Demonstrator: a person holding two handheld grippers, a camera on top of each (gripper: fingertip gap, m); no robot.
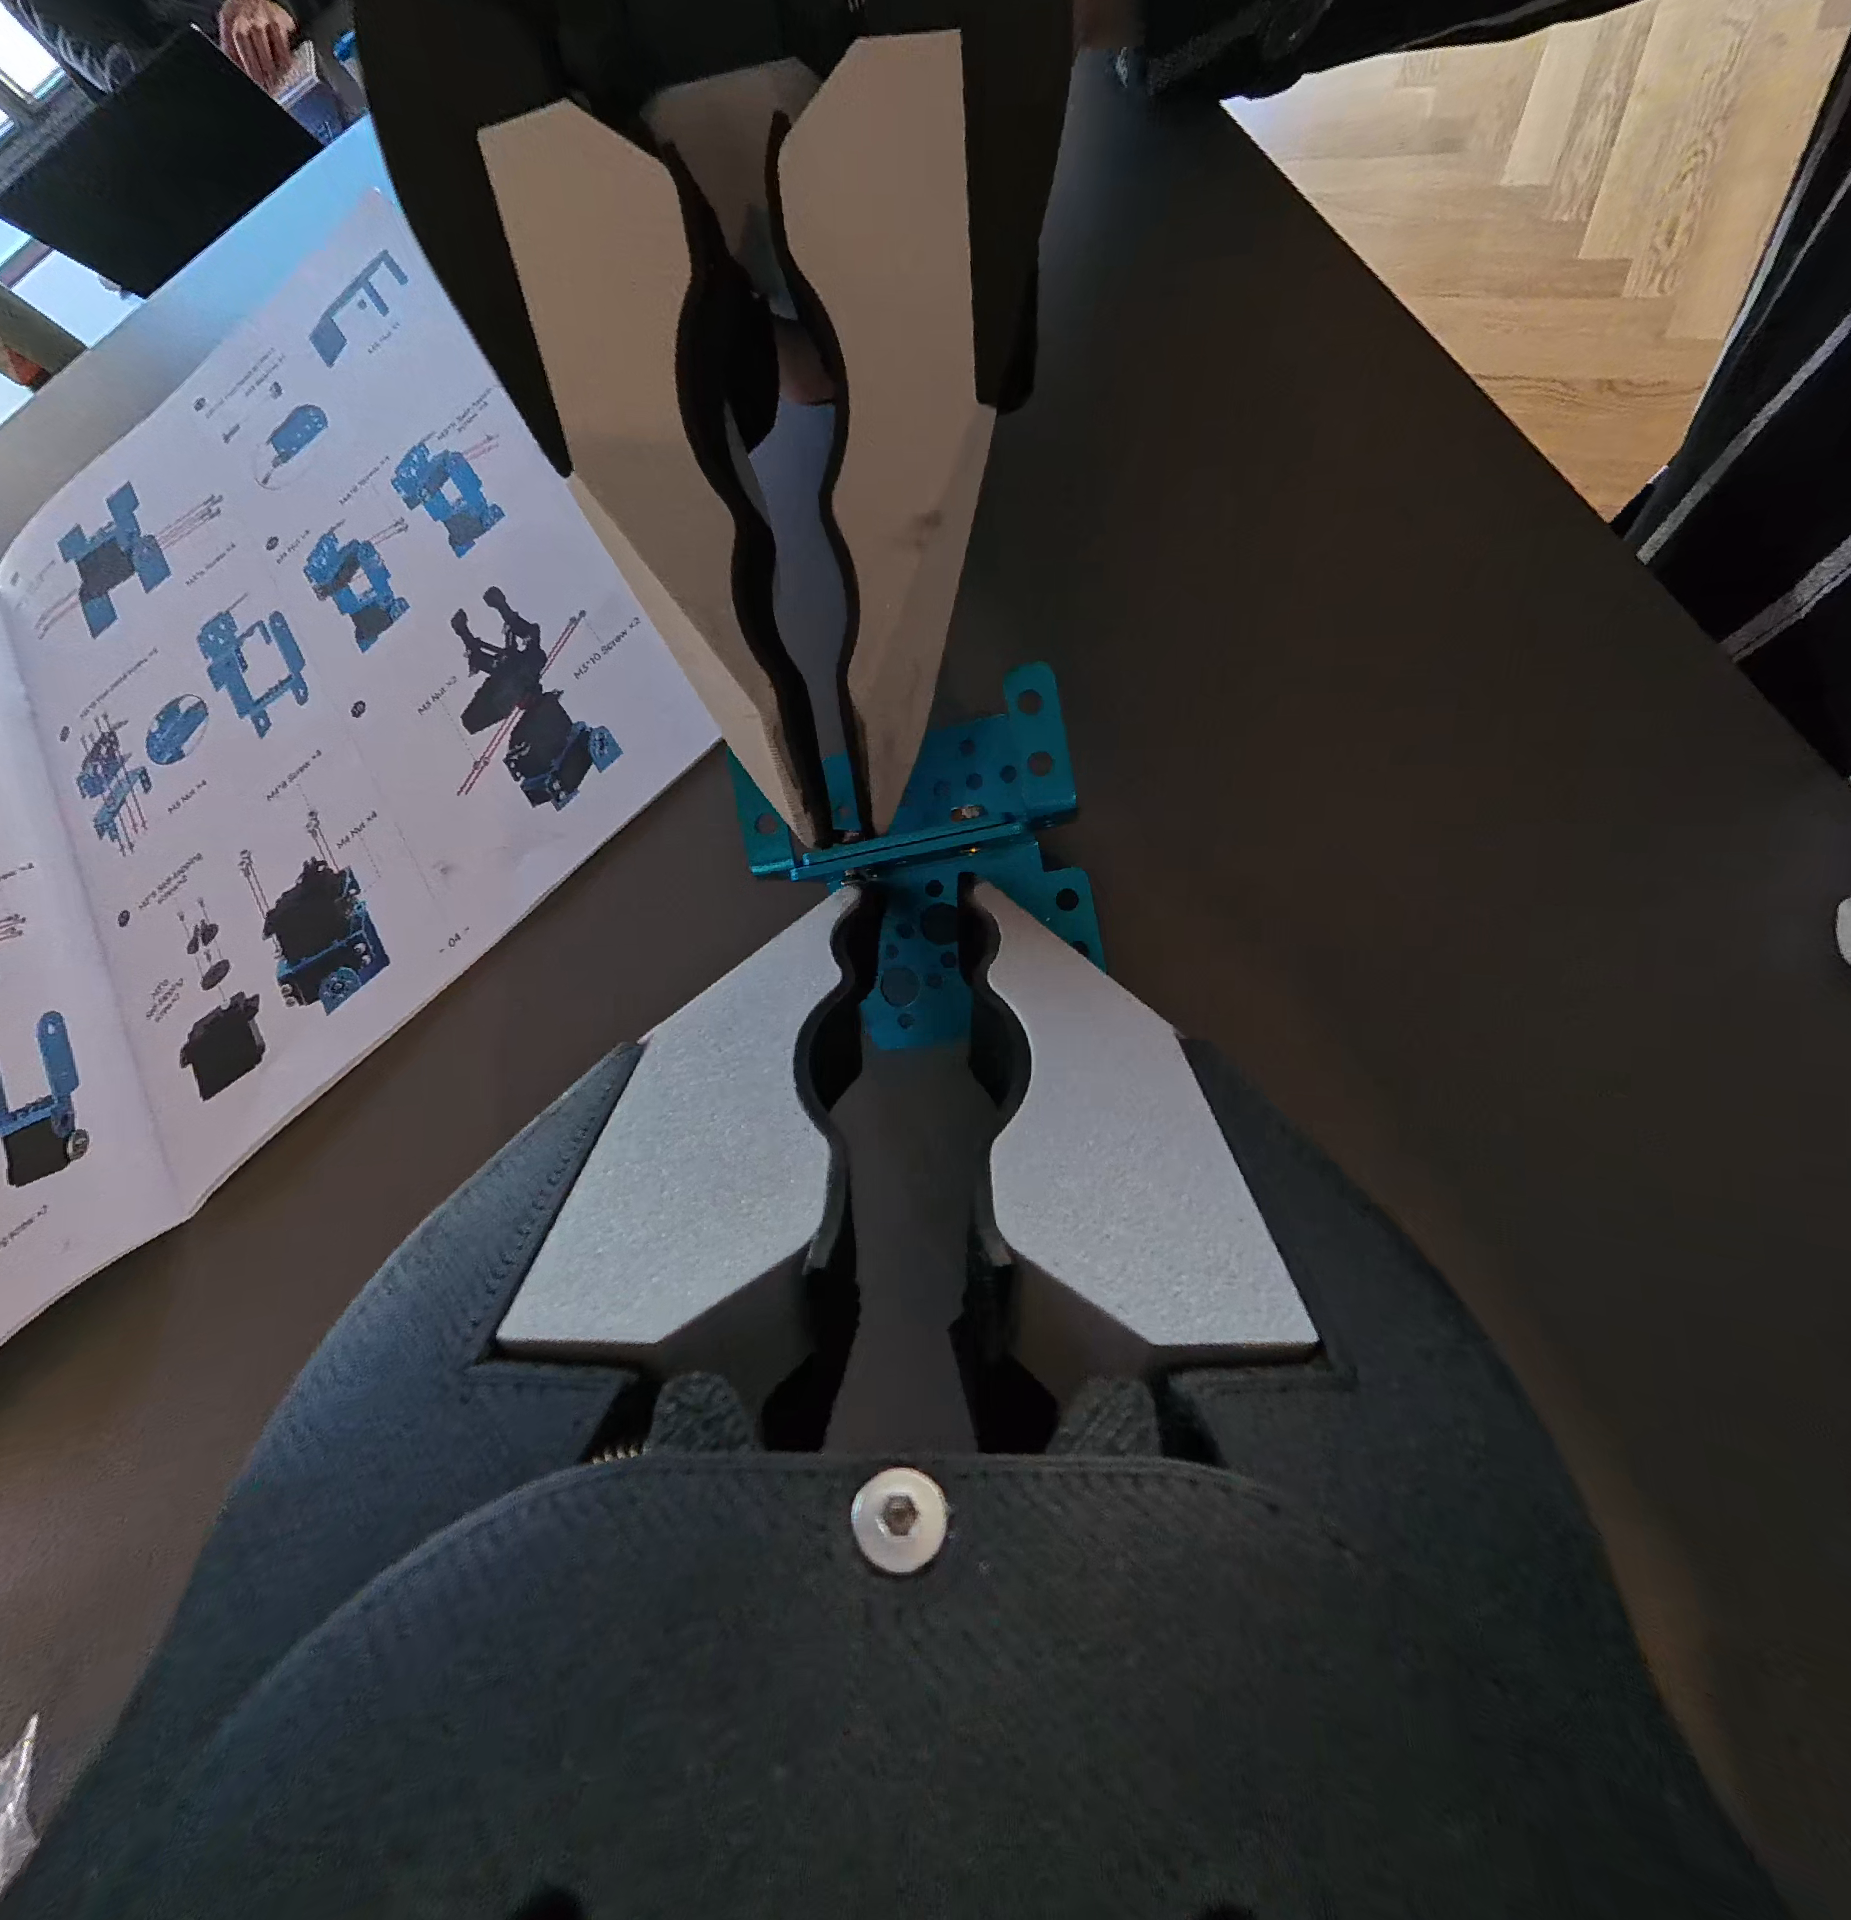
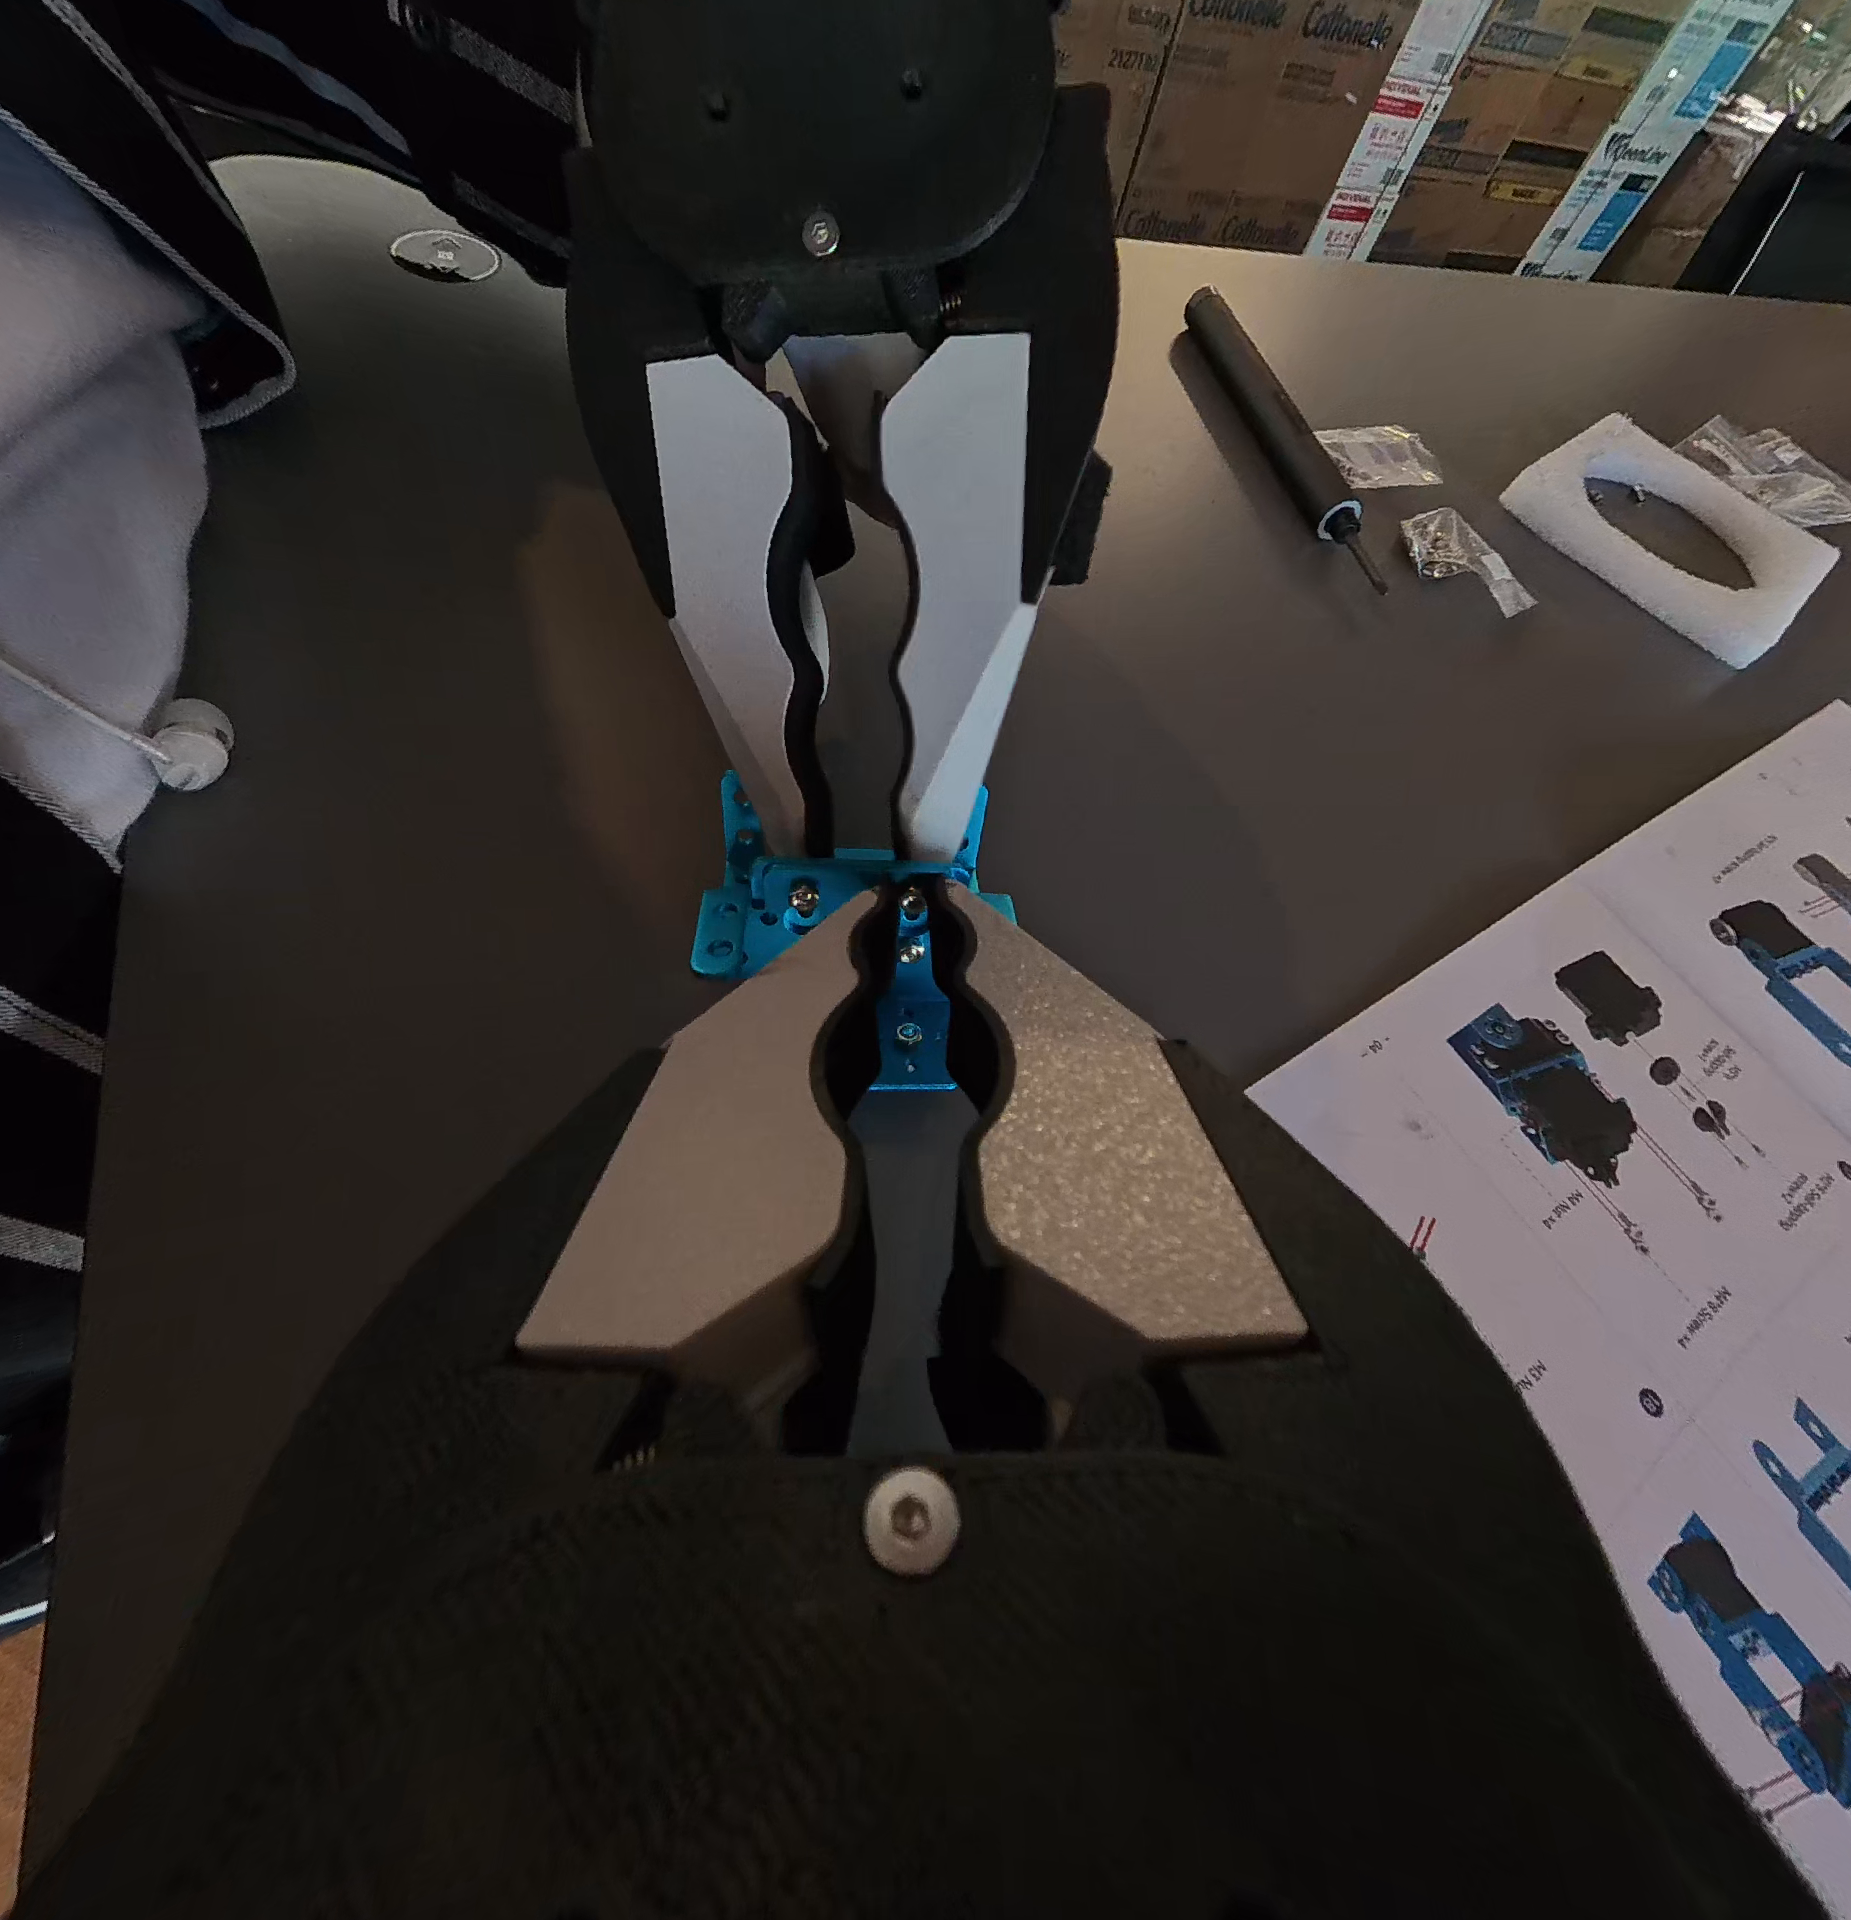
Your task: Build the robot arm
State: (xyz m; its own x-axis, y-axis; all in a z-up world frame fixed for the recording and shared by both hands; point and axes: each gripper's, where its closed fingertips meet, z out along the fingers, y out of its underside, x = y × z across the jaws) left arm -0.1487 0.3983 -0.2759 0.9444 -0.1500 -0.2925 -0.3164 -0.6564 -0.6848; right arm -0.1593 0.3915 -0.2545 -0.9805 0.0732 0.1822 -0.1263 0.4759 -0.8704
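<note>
Left wrist view: one left claw (image 1: 910, 888), its two fingers narrowed to a slim gap around the near flap of one blue metal bracket (image 1: 936, 831) (perforated, folded, resting on the dark counter (image 1: 1368, 935)); whether the fingers actually pinch it cannot be told. Opposite, one right claw (image 1: 838, 831) meets the same bracket from the far side, tips nearly together at its upright middle rib, seemingly so the piece is steadied from both ends. One open instruction booklet (image 1: 277, 779) lies to the left, flat and turned for reading. Right wrist view: right claw (image 2: 913, 899) drawn close about the bracket's screw-studded rib (image 2: 908, 1029), apparently gripping it; left claw (image 2: 859, 842) facing it, tips on the far edge. Well apart on the counter: one black screwdriver (image 2: 1274, 416), one white foam ring (image 2: 1669, 530), about three small clear bags of screws (image 2: 1440, 540), one booklet at right.
</note>
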